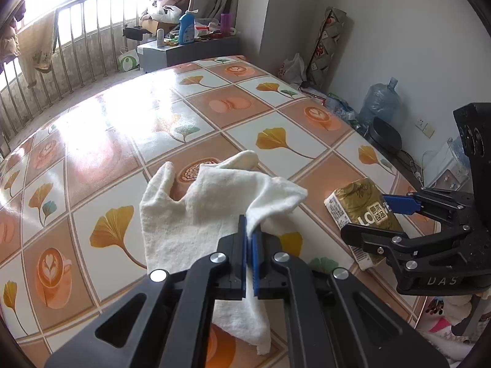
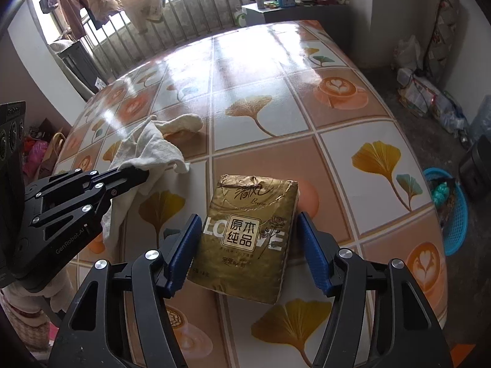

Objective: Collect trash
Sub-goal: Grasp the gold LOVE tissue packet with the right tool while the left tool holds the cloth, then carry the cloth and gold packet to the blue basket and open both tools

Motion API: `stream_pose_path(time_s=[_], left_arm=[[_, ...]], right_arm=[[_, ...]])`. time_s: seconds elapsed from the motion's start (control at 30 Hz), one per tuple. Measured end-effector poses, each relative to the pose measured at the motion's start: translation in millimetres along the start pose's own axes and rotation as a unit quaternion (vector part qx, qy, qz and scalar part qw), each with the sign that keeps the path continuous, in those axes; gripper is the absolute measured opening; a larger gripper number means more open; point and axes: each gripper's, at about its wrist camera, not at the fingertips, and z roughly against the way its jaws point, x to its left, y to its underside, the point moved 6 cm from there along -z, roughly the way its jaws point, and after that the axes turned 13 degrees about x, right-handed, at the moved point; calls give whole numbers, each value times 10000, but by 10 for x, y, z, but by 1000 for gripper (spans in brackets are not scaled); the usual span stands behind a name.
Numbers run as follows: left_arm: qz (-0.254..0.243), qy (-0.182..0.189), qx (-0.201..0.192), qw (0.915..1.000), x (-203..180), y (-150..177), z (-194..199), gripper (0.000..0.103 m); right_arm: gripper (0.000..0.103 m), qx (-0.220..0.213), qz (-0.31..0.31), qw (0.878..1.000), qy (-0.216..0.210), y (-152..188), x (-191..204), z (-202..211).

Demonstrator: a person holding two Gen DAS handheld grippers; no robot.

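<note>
The left gripper (image 1: 251, 239) is clamped on the white cloth (image 1: 196, 208); the right gripper (image 2: 245, 251) straddles the gold tissue pack (image 2: 248, 236), fingers apart.

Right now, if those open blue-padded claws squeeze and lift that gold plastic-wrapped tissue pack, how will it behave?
The gold plastic-wrapped tissue pack will probably squash a little: its wrapper is wrinkled and its corners look soft. It is likely light for its size, being tissue. The glossy film may be slippery, though the right gripper, open around it, has ribbed blue pads that should help.
</note>
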Motion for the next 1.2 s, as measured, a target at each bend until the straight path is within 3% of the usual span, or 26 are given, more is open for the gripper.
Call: stream_pose_path(time_s=[0.53, 0.77, 1.2], left_arm=[[-61, -71, -50, 9999, -24, -9, 32, 2], [-141, -119, -149, 9997, -71, -70, 105, 2], [-565, -159, -386, 9975, -433, -363, 300, 2]], right_arm=[[54, -173, -525, 9977, -381, -79, -245, 141], [54, -383, -762, 9932, -788, -129, -348, 259], [54, -967, -1302, 9816, -1008, -141, -870, 577]])
